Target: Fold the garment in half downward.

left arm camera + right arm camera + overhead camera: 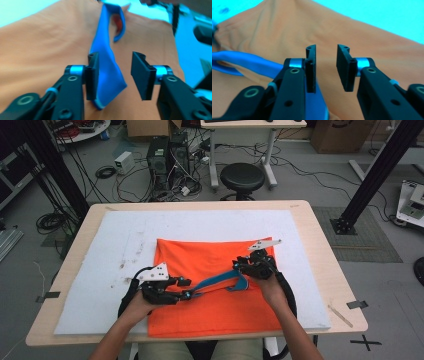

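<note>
Left tongs (113, 75) stand apart, unclamped; the blue strap (106, 67) lies between the jaws against one pad. Right tongs (325, 67) are narrowly parted over orange cloth (287, 32), with the strap just beside and below one jaw.

Risk: the limp strap may slip free before the left jaws close, or cloth may be pinched with it.

Strap: flat, smooth woven band, looped. Cloth: soft, wrinkled. White padded sheet (100, 270) covers the wooden surface (65, 270).

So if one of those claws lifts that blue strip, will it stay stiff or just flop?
Probably flop: the blue strip curves and twists across the orange cloth, and its end folds limply beside the left gripper. It looks thin, so likely light. Open jaws may let it slip.
</note>
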Demonstrator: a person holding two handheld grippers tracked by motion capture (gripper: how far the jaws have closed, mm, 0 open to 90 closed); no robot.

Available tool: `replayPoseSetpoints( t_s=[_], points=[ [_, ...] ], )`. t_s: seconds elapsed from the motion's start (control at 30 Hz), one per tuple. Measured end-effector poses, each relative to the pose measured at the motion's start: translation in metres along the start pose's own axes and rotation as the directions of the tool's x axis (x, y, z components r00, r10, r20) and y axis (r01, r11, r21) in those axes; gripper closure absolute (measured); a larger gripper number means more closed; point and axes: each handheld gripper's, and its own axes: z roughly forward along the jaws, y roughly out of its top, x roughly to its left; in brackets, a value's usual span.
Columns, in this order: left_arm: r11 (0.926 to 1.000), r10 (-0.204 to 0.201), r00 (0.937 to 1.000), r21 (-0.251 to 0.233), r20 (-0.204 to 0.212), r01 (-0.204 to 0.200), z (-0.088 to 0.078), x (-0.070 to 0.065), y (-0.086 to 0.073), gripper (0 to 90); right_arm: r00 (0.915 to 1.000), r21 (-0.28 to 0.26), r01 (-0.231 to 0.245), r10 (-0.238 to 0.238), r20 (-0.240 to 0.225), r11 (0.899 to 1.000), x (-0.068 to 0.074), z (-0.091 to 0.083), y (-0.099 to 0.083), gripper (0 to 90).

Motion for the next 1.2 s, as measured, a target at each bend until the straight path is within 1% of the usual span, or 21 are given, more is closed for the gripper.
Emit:
replayPoseSetpoints(
  t_s=[0.03, 0.13, 0.17, 0.27, 0.37, 0.43, 0.5, 0.57, 0.63, 0.67, 0.73, 0.83, 0.87, 0.9, 0.93, 1.0, 1.03, 1.07, 1.1, 1.13, 1.2],
  points=[
    [0.9999, -0.007, 1.0000, -0.015, -0.007, 0.007, -0.003, 0.002, 0.000, 54.9, 0.9999, 0.006, 0.001, -0.001, -0.015, 1.000, 0.001, 0.001, 0.000, 73.9],
    [0.9962, -0.052, 0.9968, -0.073, -0.061, 0.047, -0.015, 0.010, 0.000, 51.5, 0.9973, 0.029, 0.010, -0.008, -0.074, 1.000, 0.005, 0.001, -0.002, 79.6],
    [0.9951, -0.060, 0.9950, -0.083, -0.081, 0.053, -0.019, 0.012, 0.000, 51.1, 0.9953, 0.032, 0.017, -0.013, -0.096, 0.999, 0.006, -0.001, -0.004, 80.7],
    [0.9901, -0.096, 0.9858, -0.116, -0.138, 0.080, -0.028, 0.019, -0.002, 50.8, 0.9914, 0.033, 0.041, -0.037, -0.126, 0.999, 0.011, -0.007, -0.011, 81.9],
    [0.9873, -0.123, 0.9723, -0.124, -0.199, 0.100, -0.034, 0.024, -0.004, 49.1, 0.9888, 0.025, 0.053, -0.049, -0.141, 0.998, 0.017, -0.017, -0.021, 81.9],
    [0.9867, -0.142, 0.9607, -0.112, -0.238, 0.118, -0.036, 0.025, -0.007, 47.8, 0.9867, 0.035, 0.067, -0.061, -0.150, 0.997, 0.021, -0.022, -0.029, 81.9],
    [0.9868, -0.155, 0.9466, -0.091, -0.283, 0.134, -0.037, 0.025, -0.012, 45.8, 0.9822, 0.048, 0.075, -0.066, -0.176, 0.996, 0.028, -0.028, -0.040, 82.0],
    [0.9875, -0.156, 0.9344, -0.073, -0.320, 0.140, -0.038, 0.025, -0.016, 45.9, 0.9785, 0.057, 0.086, -0.074, -0.193, 0.995, 0.035, -0.032, -0.051, 83.2],
    [0.9868, -0.161, 0.9251, -0.069, -0.344, 0.146, -0.041, 0.025, -0.020, 46.0, 0.9773, 0.068, 0.091, -0.076, -0.198, 0.994, 0.040, -0.035, -0.064, 83.2],
    [0.9863, -0.165, 0.9198, -0.065, -0.356, 0.152, -0.041, 0.024, -0.021, 46.0, 0.9788, 0.071, 0.086, -0.071, -0.192, 0.994, 0.041, -0.037, -0.070, 83.1],
    [0.9864, -0.164, 0.9108, -0.054, -0.379, 0.155, -0.043, 0.023, -0.025, 45.9, 0.9813, 0.037, 0.048, -0.040, -0.188, 0.998, 0.037, -0.042, -0.077, 80.7],
    [0.9854, -0.167, 0.8974, -0.039, -0.408, 0.166, -0.046, 0.021, -0.030, 45.4, 0.9920, -0.045, -0.012, 0.006, -0.126, 0.999, 0.023, -0.054, -0.081, 77.1],
    [0.9849, -0.168, 0.8934, -0.032, -0.417, 0.170, -0.046, 0.020, -0.032, 45.4, 0.9961, -0.070, -0.027, 0.021, -0.085, 0.997, 0.018, -0.058, -0.081, 74.2],
    [0.9837, -0.170, 0.8864, -0.021, -0.431, 0.178, -0.047, 0.019, -0.034, 45.4, 0.9987, -0.092, -0.037, 0.033, -0.039, 0.995, 0.014, -0.061, -0.081, 72.0],
    [0.9831, -0.172, 0.8851, -0.018, -0.432, 0.182, -0.047, 0.019, -0.036, 45.4, 0.9972, -0.116, -0.062, 0.066, 0.035, 0.991, 0.007, -0.066, -0.083, 71.9],
    [0.9809, -0.177, 0.8813, -0.006, -0.438, 0.195, -0.047, 0.019, -0.040, 45.4, 0.9849, -0.116, -0.066, 0.083, 0.152, 0.991, -0.003, -0.070, -0.088, 69.0],
    [0.9797, -0.181, 0.8796, -0.002, -0.440, 0.200, -0.047, 0.018, -0.040, 45.5, 0.9772, -0.108, -0.067, 0.087, 0.194, 0.992, -0.007, -0.071, -0.091, 67.2],
    [0.9793, -0.174, 0.8763, 0.014, -0.449, 0.202, -0.046, 0.018, -0.042, 45.7, 0.9725, -0.097, -0.074, 0.093, 0.214, 0.993, -0.010, -0.070, -0.093, 65.2],
    [0.9788, -0.169, 0.8761, 0.027, -0.452, 0.203, -0.045, 0.017, -0.043, 46.4, 0.9686, -0.070, -0.080, 0.094, 0.230, 0.994, -0.013, -0.067, -0.096, 65.1],
    [0.9805, -0.158, 0.8820, 0.036, -0.444, 0.193, -0.045, 0.016, -0.042, 49.7, 0.9643, -0.044, -0.073, 0.081, 0.252, 0.996, -0.014, -0.064, -0.098, 64.4],
    [0.9798, -0.153, 0.8828, 0.049, -0.444, 0.194, -0.044, 0.014, -0.042, 54.6, 0.9600, 0.010, -0.064, 0.059, 0.274, 0.998, -0.015, -0.058, -0.102, 63.8]
  ],
)
